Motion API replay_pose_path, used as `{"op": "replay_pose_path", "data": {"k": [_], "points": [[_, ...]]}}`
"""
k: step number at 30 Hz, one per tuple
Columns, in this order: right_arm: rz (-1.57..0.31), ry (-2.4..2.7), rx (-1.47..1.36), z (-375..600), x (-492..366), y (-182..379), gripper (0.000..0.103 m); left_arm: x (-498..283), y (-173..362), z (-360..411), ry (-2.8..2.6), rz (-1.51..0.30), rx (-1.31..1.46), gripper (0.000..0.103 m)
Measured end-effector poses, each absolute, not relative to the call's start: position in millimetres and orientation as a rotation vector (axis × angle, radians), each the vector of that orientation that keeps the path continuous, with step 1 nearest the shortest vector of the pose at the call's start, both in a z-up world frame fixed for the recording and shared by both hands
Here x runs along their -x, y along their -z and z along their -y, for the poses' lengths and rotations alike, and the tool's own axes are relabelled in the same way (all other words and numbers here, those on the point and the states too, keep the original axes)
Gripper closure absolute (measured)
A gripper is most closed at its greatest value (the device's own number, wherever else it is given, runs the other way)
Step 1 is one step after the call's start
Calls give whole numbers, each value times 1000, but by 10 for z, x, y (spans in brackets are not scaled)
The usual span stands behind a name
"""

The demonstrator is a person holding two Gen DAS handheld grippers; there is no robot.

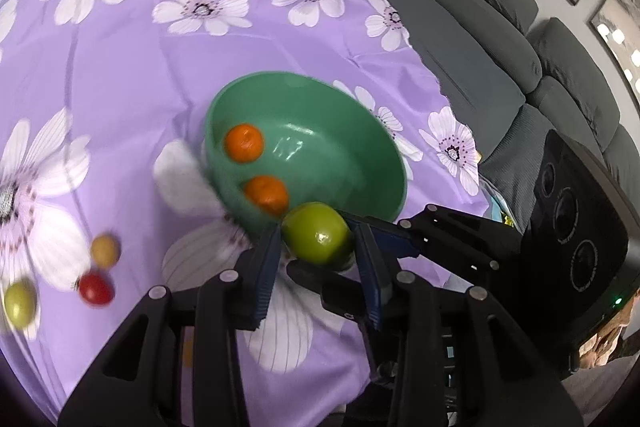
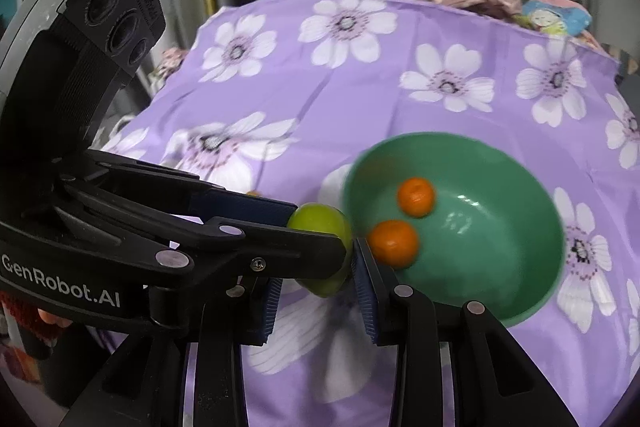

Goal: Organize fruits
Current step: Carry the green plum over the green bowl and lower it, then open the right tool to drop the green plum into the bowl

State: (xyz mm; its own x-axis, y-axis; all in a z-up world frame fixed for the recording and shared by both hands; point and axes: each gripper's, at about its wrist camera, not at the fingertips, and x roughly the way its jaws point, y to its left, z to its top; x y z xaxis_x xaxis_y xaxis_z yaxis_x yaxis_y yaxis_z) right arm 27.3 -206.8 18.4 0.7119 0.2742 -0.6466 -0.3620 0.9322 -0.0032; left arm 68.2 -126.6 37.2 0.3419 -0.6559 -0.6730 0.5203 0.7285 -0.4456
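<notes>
Green apple (image 1: 318, 235): round, smooth, glossy skin; held in the air just beside the near rim of the bowl, above the cloth.
Left hand-held gripper (image 1: 316, 247): black plastic linkage with 2 ribbed blue pads; jaws narrowed onto the apple, 1 pad on each side of it.
Right hand-held gripper (image 2: 316, 267): same black build, ribbed blue pads; jaws drawn in close on the same apple, crossing the left one's fingers.
Bowl (image 1: 360, 131): green, round, deep, shiny smooth plastic look; sits on the cloth, near the cloth's right edge in the left wrist view.
Oranges: 2 small round ones with dimpled peel, inside the bowl against its wall, 1 farther (image 1: 244, 142), 1 nearer (image 1: 267, 194) just beside the apple.
Tabletop cloth (image 1: 132, 75): thin purple fabric, creased, printed with big white flowers.
Loose fruit on cloth: 3 small round pieces, blurred, well apart from the bowl: yellowish (image 1: 105, 250), red (image 1: 96, 289), green (image 1: 20, 302).
Sofa (image 1: 480, 59): grey, padded, beyond the cloth's edge.
</notes>
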Motion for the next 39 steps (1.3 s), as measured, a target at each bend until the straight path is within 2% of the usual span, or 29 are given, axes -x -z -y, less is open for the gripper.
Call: {"op": "replay_pose_path", "data": {"k": [13, 29, 33, 39], "points": [[-712, -266, 65, 2509, -495, -82, 67, -994, -244, 1694, 819, -991, 143, 66], [-762, -256, 72, 2578, -537, 16, 67, -1054, -82, 1755, 791, -1046, 172, 68], [-756, -252, 76, 2568, -513, -8, 67, -1019, -122, 1732, 784, -1035, 173, 65], [-740, -242, 82, 2528, -454, -81, 67, -938, -241, 1602, 741, -990, 164, 52]]}}
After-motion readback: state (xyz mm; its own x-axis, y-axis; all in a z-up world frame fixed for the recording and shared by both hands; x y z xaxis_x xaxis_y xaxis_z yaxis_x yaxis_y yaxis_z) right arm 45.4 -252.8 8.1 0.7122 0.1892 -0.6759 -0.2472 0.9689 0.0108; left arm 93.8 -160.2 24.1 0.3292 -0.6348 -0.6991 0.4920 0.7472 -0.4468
